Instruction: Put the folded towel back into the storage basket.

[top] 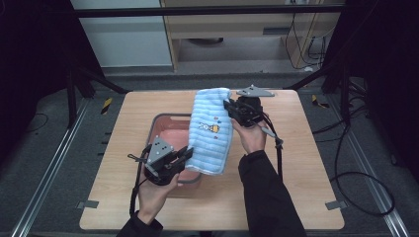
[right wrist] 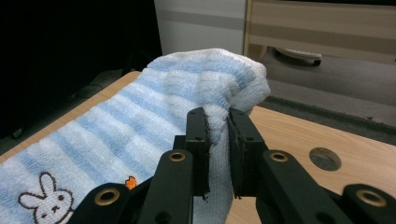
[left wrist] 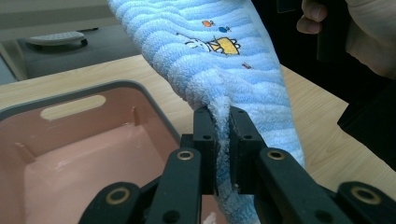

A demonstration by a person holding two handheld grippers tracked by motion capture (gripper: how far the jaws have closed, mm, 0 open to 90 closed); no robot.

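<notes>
Each hand-held gripper — left [top: 184,154], right [top: 230,105] — pinches the blue towel [top: 212,131]; pulling evenly should keep it flat over the pink tub [top: 165,120].

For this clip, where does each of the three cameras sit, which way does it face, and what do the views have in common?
High view: fixed above the person's side, looking forward and down on the table; both forearms, hands, left gripper and right gripper show.
Left gripper view: rides the left gripper, looking along its jaws, shut on the towel, over the pink basin; the other hand shows.
Right gripper view: rides the right gripper, looking along its jaws, shut on the towel.
Shared: all three show the blue striped towel with its embroidered rabbit.
</notes>
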